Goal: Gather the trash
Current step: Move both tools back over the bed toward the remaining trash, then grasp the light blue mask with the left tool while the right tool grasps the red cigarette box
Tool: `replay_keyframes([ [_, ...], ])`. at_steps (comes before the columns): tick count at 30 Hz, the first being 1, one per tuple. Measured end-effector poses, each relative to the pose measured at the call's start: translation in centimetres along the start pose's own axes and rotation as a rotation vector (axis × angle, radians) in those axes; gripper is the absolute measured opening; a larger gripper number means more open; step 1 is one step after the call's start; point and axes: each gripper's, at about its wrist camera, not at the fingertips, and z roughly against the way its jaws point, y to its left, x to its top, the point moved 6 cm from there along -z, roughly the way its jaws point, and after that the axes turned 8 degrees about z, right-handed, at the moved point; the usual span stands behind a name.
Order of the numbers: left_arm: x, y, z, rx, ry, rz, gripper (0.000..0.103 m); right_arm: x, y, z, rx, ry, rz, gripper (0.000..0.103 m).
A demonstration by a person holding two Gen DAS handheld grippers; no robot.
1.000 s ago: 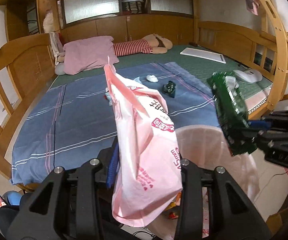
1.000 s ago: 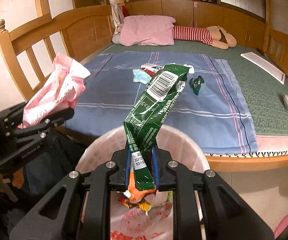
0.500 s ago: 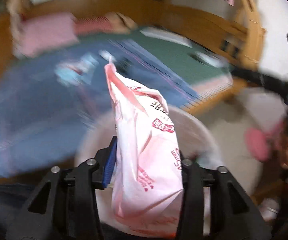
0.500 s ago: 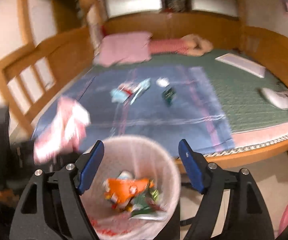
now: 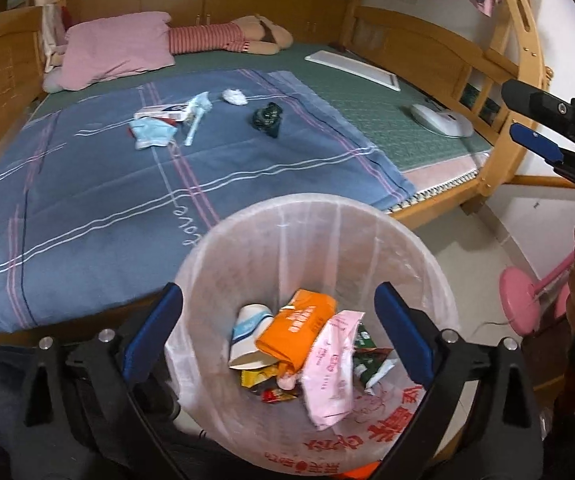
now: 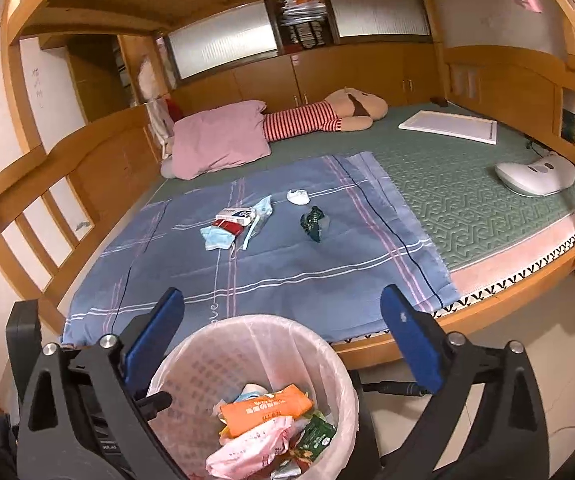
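Observation:
A white-lined trash bin point(image 5: 371, 236) point(image 6: 191, 364) stands at the bed's foot. In it lie the pink wrapper point(image 5: 329, 364) point(image 6: 247, 450), the green wrapper point(image 6: 315, 434), an orange packet point(image 5: 295, 330) and a paper cup point(image 5: 247, 334). My left gripper point(image 5: 277, 334) is open and empty over the bin. My right gripper point(image 6: 281, 328) is open and empty above the bin's far rim. On the blue blanket point(image 5: 87, 184) lie a blue face mask point(image 5: 153, 136) point(image 6: 217, 238), a small box point(image 6: 234, 215), a white tissue wad point(image 5: 234, 97) point(image 6: 298, 197) and a dark green wrapper point(image 5: 267, 118) point(image 6: 314, 223).
A pink pillow point(image 6: 219, 142) and a striped plush toy point(image 6: 327, 114) lie at the bed's head. A white board point(image 6: 449, 126) and a white device point(image 6: 535, 172) lie on the green mat. Wooden rails enclose the bed. A pink stand point(image 5: 521, 296) sits on the floor.
The right gripper opened and dropped the green wrapper into the bin. The left gripper swung over the bin, opened and dropped the pink wrapper in.

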Motion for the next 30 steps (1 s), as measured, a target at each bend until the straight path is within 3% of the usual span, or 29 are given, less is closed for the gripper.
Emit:
replay_keyframes([
  [6, 0.5, 4.7, -1.3, 0.162, 0.007, 0.107, 0.098, 1.2, 1.0, -4.6, 0.018, 0.051, 0.015, 0.099],
  [13, 3.2, 14.4, -2.4, 0.369, -0.051, 0.245, 0.098, 6.1, 4.4, -15.5, 0.110, 0.153, 0.050, 0.099],
  [18, 6.8, 21.8, -5.1, 0.519, -0.074, 0.311, 0.098, 7.8, 9.5, -25.5, 0.190, 0.250, 0.134, 0.099],
  [23, 9.5, 28.1, -8.9, 0.662, -0.053, 0.312, 0.098, 7.2, 12.5, -37.6, 0.069, 0.380, 0.242, 0.099],
  [25, 8.7, 30.1, -9.7, 0.656, 0.005, 0.414, 0.098, 7.0, 13.2, -41.0, 0.042, 0.402, 0.243, 0.099],
  [27, 8.0, 31.6, -10.0, 0.560, 0.021, 0.553, 0.098, 6.6, 13.8, -43.6, 0.062, 0.422, 0.212, 0.099],
  [30, 7.5, 32.9, -9.8, 0.556, 0.021, 0.635, 0.098, 6.2, 14.1, -46.4, 0.065, 0.451, 0.165, 0.099],
])
